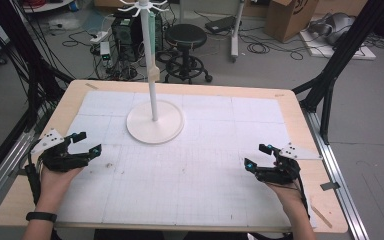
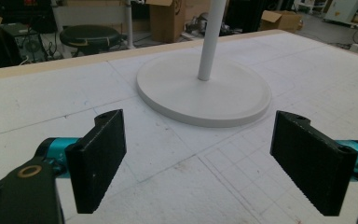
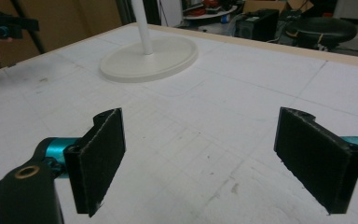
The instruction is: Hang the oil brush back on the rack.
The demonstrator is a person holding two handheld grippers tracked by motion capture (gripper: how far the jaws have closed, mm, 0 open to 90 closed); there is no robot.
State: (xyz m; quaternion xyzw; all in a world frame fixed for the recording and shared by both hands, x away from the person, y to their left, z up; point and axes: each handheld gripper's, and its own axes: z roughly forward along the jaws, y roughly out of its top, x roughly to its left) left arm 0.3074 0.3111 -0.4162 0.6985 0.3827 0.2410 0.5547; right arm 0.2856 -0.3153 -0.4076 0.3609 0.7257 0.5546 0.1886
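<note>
The white stand [image 1: 154, 90] gets chopped off at 12 o'clock in the high view, so its hooked top is probably only partly there. Both forearms run off at 6 o'clock.

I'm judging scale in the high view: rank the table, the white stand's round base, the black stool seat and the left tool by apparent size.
1. Table
2. White stand's round base
3. Left tool and black stool seat look alike; the stool stands farther back, so no ranking.
</note>
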